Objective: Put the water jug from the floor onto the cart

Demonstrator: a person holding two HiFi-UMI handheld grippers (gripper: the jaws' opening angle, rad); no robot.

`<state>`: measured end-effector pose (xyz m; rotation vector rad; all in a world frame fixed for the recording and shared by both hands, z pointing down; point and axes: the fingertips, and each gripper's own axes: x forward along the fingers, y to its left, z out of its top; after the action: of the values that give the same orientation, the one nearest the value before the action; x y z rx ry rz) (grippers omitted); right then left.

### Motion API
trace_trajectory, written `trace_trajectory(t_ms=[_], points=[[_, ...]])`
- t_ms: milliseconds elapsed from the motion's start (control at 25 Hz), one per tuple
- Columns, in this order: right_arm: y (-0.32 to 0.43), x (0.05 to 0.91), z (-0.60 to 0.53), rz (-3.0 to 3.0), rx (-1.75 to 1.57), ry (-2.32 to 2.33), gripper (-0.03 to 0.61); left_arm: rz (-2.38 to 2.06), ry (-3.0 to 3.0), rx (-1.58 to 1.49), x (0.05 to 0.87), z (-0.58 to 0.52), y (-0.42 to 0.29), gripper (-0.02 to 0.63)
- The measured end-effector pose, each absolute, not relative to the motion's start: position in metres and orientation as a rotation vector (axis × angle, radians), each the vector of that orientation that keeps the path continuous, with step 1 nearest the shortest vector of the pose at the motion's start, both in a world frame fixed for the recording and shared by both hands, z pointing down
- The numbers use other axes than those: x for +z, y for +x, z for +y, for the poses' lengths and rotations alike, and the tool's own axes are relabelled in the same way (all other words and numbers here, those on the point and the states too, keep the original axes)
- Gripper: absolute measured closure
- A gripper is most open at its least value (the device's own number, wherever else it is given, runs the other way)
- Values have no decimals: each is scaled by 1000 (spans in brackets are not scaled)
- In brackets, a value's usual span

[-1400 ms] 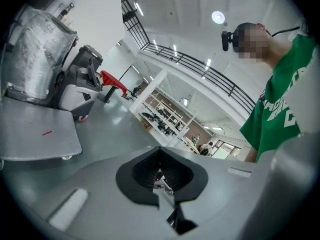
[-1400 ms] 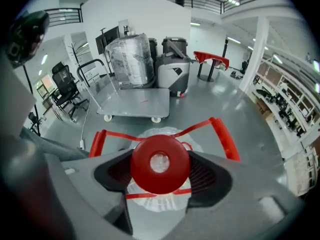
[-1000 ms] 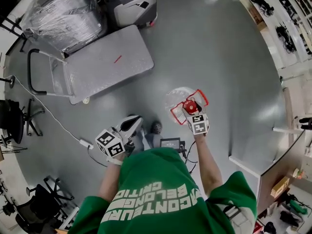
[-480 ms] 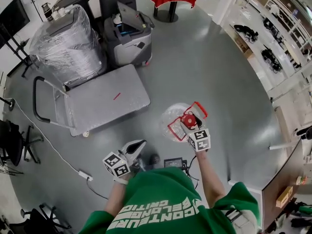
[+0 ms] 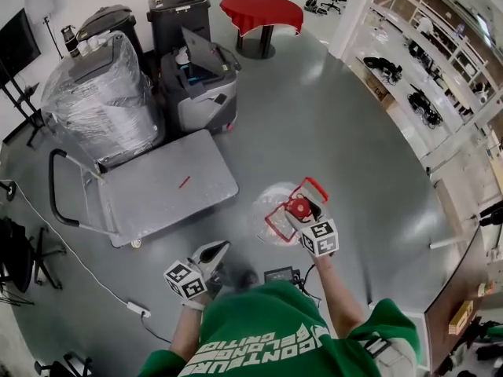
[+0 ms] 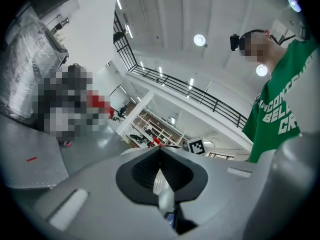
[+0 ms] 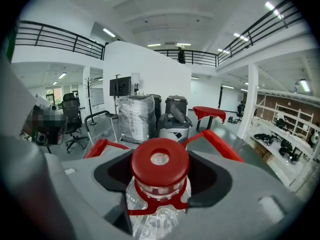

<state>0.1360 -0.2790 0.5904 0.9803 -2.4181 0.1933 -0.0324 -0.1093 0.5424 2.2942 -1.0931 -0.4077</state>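
Right gripper [image 5: 301,210] pinches the water jug's neck; left gripper [image 5: 214,251] hangs lower at my side, jaws pressed together. From my remote seat, the grey floor [image 5: 354,116] fills the head view. On it, the flat cart [image 5: 157,187] stands to the left. The clear water jug [image 5: 271,203] is over the floor near the cart's right corner, apart from it. Its red cap [image 7: 160,159] rises just above the right jaws.
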Motion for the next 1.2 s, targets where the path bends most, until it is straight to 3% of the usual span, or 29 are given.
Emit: trace_trajectory(t_ms=[1200], points=[[-38, 554, -341, -2454, 147, 995, 281, -1135, 2282, -497, 535, -155, -203, 600]])
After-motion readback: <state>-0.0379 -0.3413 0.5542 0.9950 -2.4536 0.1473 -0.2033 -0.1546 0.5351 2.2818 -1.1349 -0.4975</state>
